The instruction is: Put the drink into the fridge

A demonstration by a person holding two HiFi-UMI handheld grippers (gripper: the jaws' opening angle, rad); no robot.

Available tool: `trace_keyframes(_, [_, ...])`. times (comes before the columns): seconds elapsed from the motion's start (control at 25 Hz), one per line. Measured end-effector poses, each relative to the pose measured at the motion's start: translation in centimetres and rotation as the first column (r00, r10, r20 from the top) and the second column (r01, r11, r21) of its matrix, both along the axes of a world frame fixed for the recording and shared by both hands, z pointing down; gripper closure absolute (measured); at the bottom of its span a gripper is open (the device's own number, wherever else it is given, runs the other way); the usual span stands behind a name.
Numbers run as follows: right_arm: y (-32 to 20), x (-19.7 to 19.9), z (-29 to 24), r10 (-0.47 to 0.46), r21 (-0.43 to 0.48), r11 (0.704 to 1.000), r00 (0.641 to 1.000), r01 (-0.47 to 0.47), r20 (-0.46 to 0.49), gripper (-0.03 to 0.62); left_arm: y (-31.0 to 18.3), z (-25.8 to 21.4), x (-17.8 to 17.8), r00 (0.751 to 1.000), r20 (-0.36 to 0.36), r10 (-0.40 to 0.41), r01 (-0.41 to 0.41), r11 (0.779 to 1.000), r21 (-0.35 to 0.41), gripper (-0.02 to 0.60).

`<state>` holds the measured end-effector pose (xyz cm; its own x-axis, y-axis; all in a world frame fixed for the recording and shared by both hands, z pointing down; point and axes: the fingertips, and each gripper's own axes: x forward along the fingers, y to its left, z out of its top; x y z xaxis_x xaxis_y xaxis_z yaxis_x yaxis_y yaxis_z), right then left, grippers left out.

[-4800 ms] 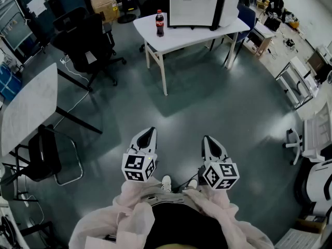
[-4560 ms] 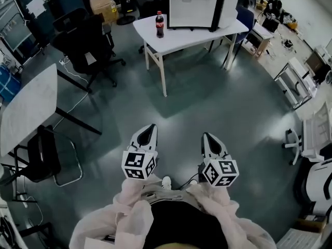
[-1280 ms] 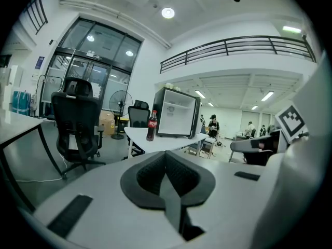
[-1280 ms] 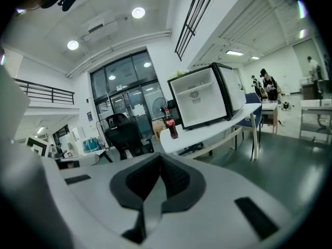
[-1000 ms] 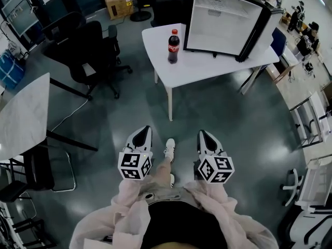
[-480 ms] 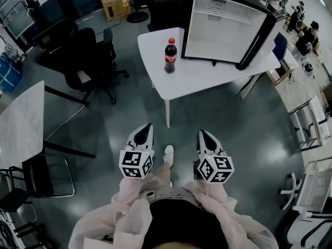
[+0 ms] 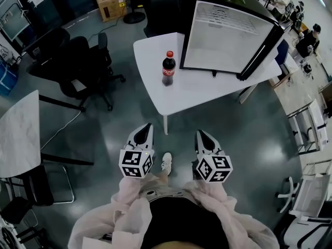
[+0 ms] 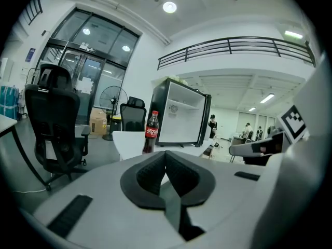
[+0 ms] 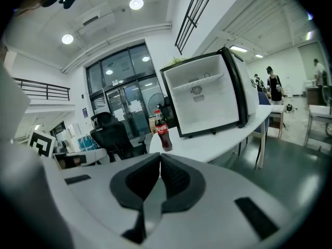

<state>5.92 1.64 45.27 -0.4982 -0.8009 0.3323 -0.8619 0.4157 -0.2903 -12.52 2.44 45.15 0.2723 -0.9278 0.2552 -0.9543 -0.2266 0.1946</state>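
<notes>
drink (image 7: 168, 69) stands upright on the table (image 7: 207, 93), just beside the open fridge (image 7: 228, 38), so the move in looks short. left gripper (image 7: 147, 129) and right gripper (image 7: 202, 134) hang well short, jaws closed on nothing, likely because nothing's within reach yet.

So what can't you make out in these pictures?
- Bottle label: too small to read, head view.
- Hands: hidden under cubes and sleeves, head view.
- Table legs: mostly under its top, head view.
- Right-hand chair: cut off by the edge, head view.
</notes>
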Motion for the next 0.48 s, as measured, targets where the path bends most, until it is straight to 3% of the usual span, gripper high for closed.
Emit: trace_keyframes(0.48, [-8.7,-2.6,0.0,-0.032,-0.006,0.999,0.999,0.032,-0.007,0.582,-8.1,0.2,-1.8,1.000,-0.012,-0.015,0.015,1.000,-0.013,0.571])
